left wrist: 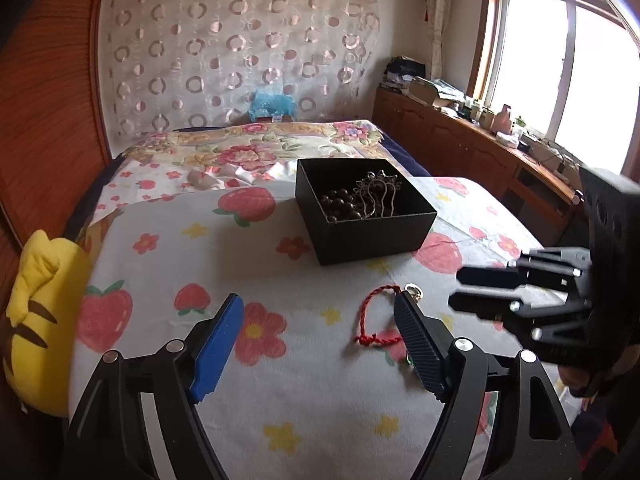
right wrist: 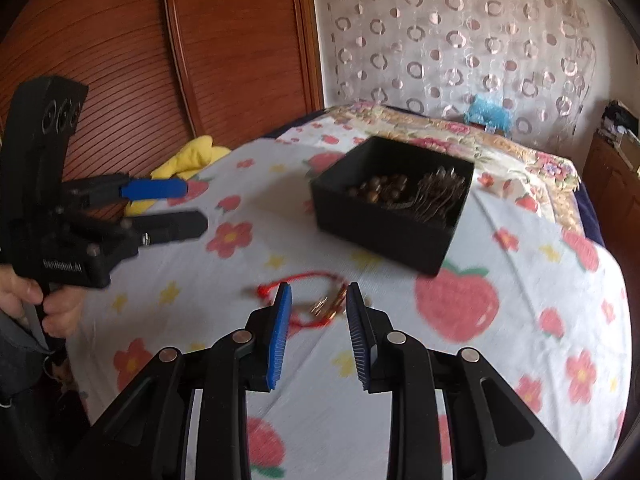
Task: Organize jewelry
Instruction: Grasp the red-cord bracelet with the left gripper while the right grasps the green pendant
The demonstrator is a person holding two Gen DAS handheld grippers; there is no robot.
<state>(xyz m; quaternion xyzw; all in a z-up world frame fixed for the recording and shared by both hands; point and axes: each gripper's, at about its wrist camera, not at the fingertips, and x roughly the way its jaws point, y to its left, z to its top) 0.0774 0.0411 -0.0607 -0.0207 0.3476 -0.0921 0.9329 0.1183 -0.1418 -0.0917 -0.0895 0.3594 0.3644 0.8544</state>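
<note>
The red cord bracelet (right wrist: pixel 308 300) lies flat on the strawberry blanket (right wrist: pixel 500 240), just ahead of the right gripper (right wrist: pixel 318 294), low in the centre of the right wrist view. Its gold clasp end (right wrist: pixel 332 305) sits in the gap between the two fingertips, while the red loop trails up and to the left, past the blue pad (right wrist: pixel 280 336). So the cord's long axis runs roughly across the fingers, not along them, which looks good for a pinch.

The right gripper stands partly open, jaws a moderate gap apart, nothing held. It is a little blurred, so whether the tips touch the cloth I cannot tell.

In the left wrist view the left gripper (left wrist: pixel 320 300) is spread wide and empty; the bracelet (left wrist: pixel 378 314) lies just inside its dark right-hand finger (left wrist: pixel 420 344), which hides part of the cord. The right gripper looks better lined up.

The black box (right wrist: pixel 384 232), already holding brown beads (right wrist: pixel 380 190) and a silver piece (right wrist: pixel 440 196), sits beyond the bracelet toward the upper right of the frame, near but apart from it.
</note>
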